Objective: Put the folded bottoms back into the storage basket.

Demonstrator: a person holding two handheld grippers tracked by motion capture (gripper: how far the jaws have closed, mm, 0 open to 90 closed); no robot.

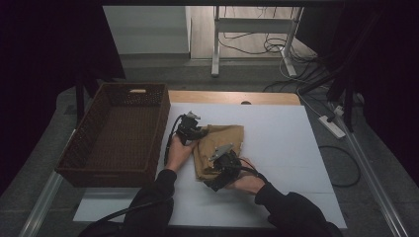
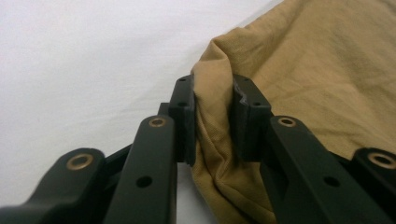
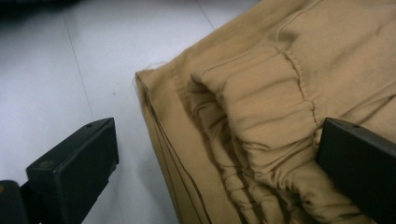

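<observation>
Folding looks to be the step in hand: a tan garment point(image 1: 220, 143) lies partly folded on the white counter point(image 1: 291, 148), just right of a wicker basket point(image 1: 118, 133) that sits at the counter's left edge; the left claw point(image 1: 197, 133) is clamped on a bunched fold at the garment's left edge, the cloth point(image 2: 219, 140) squeezed between its two pads with the jaws nearly together; the left hand point(image 1: 179, 152) holds it low by the counter; the right claw point(image 1: 213, 170) stands wide open at the garment's near edge, one jaw on the bare counter point(image 3: 56, 70) and the other over the cloth, with the gathered, elastic-looking band point(image 3: 261, 121) and the stacked fold edges between them but nothing pinched; the right hand point(image 1: 247, 181) sits behind it at the garment's near right.

By my reading the left side is anchored and the right is lining up its grip; the next move calls for the right claw to settle over the layered corner and close on all the layers at once, not just the top one; a shallow bite could let the lower folds slip free; once both hold, the two should lift together so the fold keeps its shape, perhaps toward the basket.
</observation>
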